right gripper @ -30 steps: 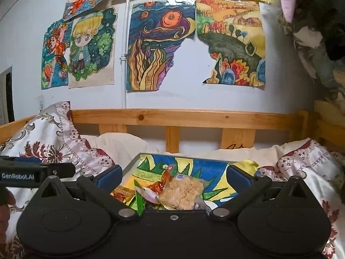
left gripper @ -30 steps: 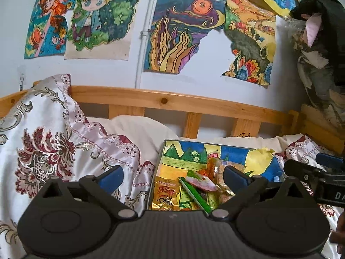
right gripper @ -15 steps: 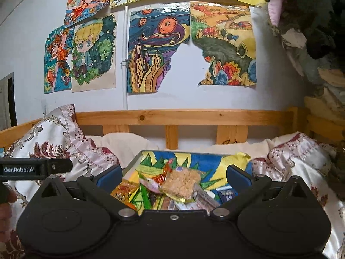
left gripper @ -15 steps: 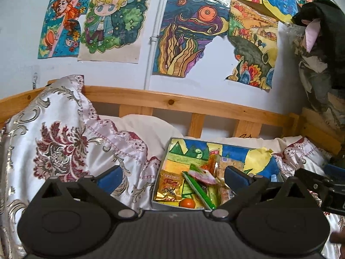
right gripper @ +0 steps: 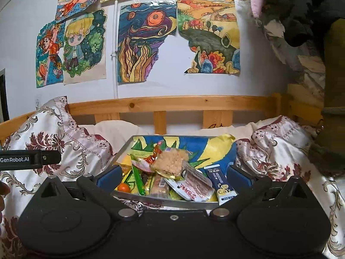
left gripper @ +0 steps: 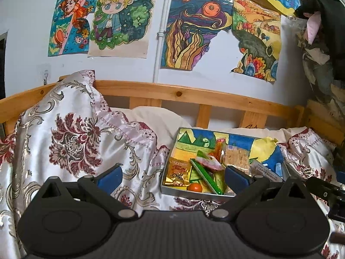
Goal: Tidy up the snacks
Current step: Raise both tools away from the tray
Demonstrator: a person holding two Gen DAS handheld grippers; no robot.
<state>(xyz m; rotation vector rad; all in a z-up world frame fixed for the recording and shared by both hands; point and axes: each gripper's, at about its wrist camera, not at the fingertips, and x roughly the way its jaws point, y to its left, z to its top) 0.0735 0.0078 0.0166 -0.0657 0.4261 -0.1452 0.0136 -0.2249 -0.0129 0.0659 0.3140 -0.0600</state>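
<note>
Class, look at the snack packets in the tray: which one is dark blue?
The slim dark blue packet at the tray's near right corner; the others are gold, green, pink, white or clear.

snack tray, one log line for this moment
left gripper: open, empty | right gripper: open, empty | snack tray: on bed, full

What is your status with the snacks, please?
Both tongs open, empty: left tongs, right tongs. Snacks piled in tray on bed. Nothing in the way.
</note>
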